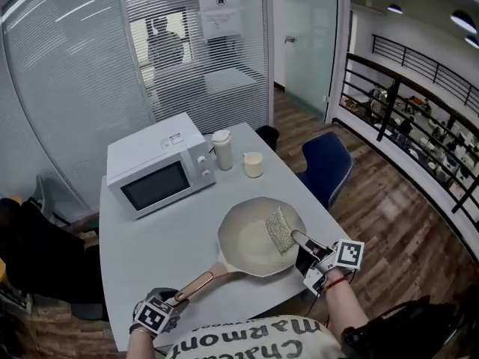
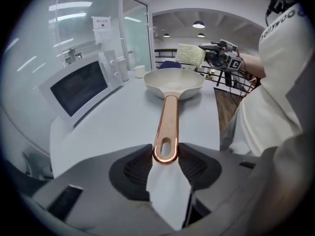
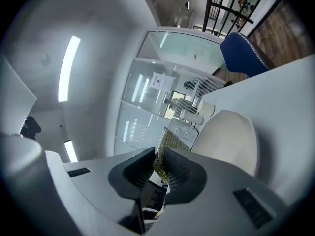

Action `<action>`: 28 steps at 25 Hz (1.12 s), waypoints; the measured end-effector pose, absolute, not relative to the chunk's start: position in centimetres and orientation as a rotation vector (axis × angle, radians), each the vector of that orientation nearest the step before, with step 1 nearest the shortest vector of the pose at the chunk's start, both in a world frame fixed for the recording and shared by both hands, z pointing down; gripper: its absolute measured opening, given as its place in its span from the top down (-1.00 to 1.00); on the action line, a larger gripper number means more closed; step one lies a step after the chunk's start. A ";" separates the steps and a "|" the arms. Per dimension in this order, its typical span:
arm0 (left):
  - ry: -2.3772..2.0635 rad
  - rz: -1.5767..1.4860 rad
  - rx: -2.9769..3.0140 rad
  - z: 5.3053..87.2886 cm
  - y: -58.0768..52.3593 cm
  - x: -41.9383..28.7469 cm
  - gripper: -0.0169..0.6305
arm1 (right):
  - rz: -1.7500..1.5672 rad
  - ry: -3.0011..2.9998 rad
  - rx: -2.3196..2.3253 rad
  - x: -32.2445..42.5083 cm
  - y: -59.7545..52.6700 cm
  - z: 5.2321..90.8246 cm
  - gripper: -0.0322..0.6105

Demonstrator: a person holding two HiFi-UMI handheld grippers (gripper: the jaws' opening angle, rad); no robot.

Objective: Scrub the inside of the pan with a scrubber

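Holding now: the right gripper (image 3: pixel 158 167) is clenched on one edge of a thin yellow-green woven scrubber pad (image 1: pixel 280 229). The rest of the pad stands free, at the pan's right side in the head view.
Left gripper (image 2: pixel 165 163): its jaws stand apart with only the looped end of the copper-coloured handle (image 2: pixel 167 122) between the pads. The pads lie just beside it and, as I judge, do not clamp it.
Pan place: the round cream frying pan (image 1: pixel 247 238) rests on the grey table (image 1: pixel 150 238), at the lower centre of the head view. A white microwave oven (image 1: pixel 157 172) is at the upper left of it.
Pan handling: it is probably stiff and rather heavy, with a smooth coating, so it may slide or turn on the table when pushed.
Scrubber handling: it looks light, soft and floppy, so it may bend or slip when pressed.
Where to hold: take the handle further in than its loop, and the scrubber deeper between the pads.
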State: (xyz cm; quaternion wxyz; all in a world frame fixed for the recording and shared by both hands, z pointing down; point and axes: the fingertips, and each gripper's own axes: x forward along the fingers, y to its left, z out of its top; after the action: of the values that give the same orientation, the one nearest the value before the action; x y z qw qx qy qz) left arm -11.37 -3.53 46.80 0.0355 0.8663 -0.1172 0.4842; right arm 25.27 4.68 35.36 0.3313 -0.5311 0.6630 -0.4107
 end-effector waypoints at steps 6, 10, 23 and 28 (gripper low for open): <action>-0.699 1.307 2.624 44.2 -2.6 -15.6 0.10 | -1.044 1.706 -1.383 28.0 14.0 34.3 0.73; -1.020 1.112 2.627 39.4 -2.6 -18.2 0.20 | -1.002 1.704 -1.413 29.8 20.3 33.8 0.73; -0.639 -0.108 2.608 28.4 11.6 3.4 0.97 | -0.995 1.652 -1.502 28.9 24.7 34.6 0.73; -0.604 0.069 2.597 32.7 15.0 4.0 0.98 | -1.066 1.647 -1.530 27.6 26.3 36.5 0.73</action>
State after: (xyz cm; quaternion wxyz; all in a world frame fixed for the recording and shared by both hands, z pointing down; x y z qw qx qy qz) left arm 4.03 15.04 32.68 0.2349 0.9464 -0.2202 0.0253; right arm 27.60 26.31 36.54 0.3210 -0.5824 0.6269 -0.4059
